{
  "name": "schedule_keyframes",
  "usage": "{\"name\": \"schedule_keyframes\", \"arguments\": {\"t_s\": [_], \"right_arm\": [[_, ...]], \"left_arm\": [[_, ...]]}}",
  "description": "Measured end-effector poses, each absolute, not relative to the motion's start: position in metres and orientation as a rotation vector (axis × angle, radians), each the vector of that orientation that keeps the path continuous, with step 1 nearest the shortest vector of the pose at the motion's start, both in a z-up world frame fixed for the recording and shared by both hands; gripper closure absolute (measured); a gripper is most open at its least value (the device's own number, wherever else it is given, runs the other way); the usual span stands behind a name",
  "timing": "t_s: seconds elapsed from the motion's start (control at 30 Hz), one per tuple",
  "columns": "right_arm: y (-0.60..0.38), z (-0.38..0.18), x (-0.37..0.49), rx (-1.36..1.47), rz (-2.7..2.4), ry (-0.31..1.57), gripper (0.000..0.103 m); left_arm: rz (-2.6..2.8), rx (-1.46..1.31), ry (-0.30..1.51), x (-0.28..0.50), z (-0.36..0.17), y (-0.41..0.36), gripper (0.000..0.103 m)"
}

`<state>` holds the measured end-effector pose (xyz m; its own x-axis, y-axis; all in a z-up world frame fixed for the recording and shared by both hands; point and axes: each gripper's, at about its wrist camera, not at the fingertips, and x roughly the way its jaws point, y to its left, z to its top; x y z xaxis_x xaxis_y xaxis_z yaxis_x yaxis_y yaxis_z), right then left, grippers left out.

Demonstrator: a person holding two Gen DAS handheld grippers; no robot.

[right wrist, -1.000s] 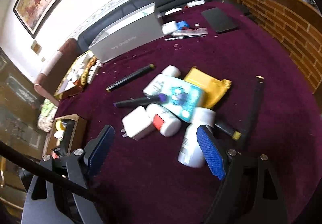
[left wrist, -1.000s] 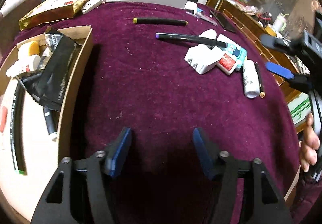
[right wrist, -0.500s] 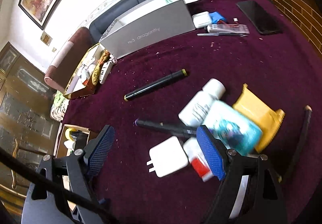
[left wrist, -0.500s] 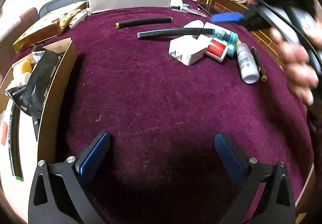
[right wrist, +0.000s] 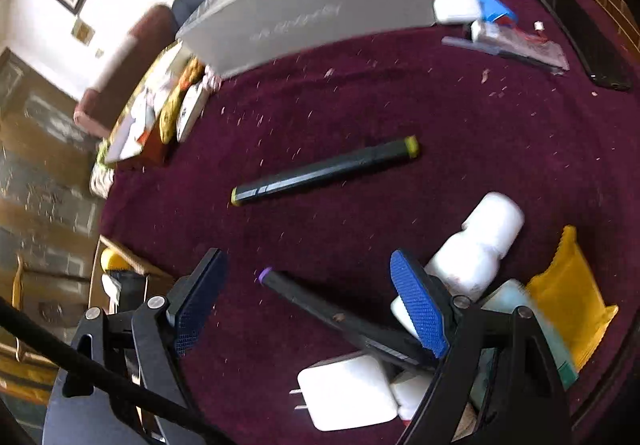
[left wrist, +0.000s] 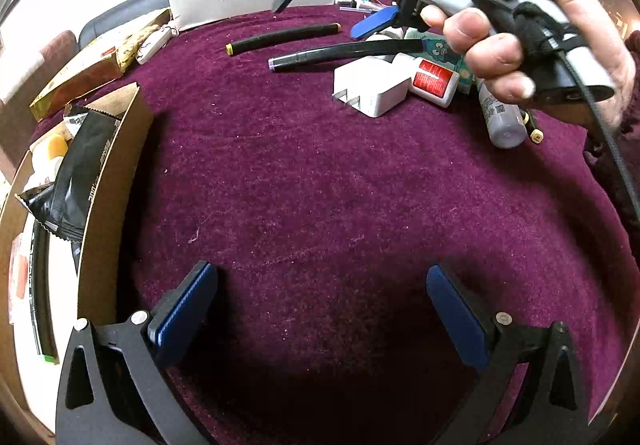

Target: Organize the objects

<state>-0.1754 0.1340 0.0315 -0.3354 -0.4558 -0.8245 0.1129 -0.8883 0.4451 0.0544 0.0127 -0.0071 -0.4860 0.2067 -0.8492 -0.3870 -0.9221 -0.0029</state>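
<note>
Since a second ago your right gripper has swept to the lower middle, jaws apart, straddling the black purple-capped marker, presumably to lift it. Your left gripper, jaws just opened wide and empty, waits beside the cardboard box at left.

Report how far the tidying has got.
Done: the cardboard box already holds a black packet and a yellow-capped bottle. In hand: nothing; the left tool and right tool are open, the right one over the purple-capped marker. Left: that marker, the yellow-capped marker, charger and bottles.
</note>
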Motion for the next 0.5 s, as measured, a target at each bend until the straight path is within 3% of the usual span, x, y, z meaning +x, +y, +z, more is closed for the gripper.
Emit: {"name": "schedule_keyframes", "arguments": {"t_s": [0.13,0.2,0.27,0.5], "right_arm": [[0.118,0.015,-0.166,1.660,-2.044,-0.508,0.018],[0.111,0.003,-0.155,1.681,-1.810,-0.654,0.018],[0.110,0.005,-0.145,1.654,-1.758,-0.687,0.018],[0.137,0.035,-0.112,1.574,-2.056,-0.503,0.018]], "left_arm": [[2.429,-1.350,0.258,0.054,-0.006,0.012,0.002],[2.426,-1.348,0.243,0.054,-0.005,0.011,0.002],[2.424,-1.345,0.229,0.054,-0.005,0.010,0.002],[2.398,-1.316,0.096,0.053,-0.003,-0.006,0.002]]}}
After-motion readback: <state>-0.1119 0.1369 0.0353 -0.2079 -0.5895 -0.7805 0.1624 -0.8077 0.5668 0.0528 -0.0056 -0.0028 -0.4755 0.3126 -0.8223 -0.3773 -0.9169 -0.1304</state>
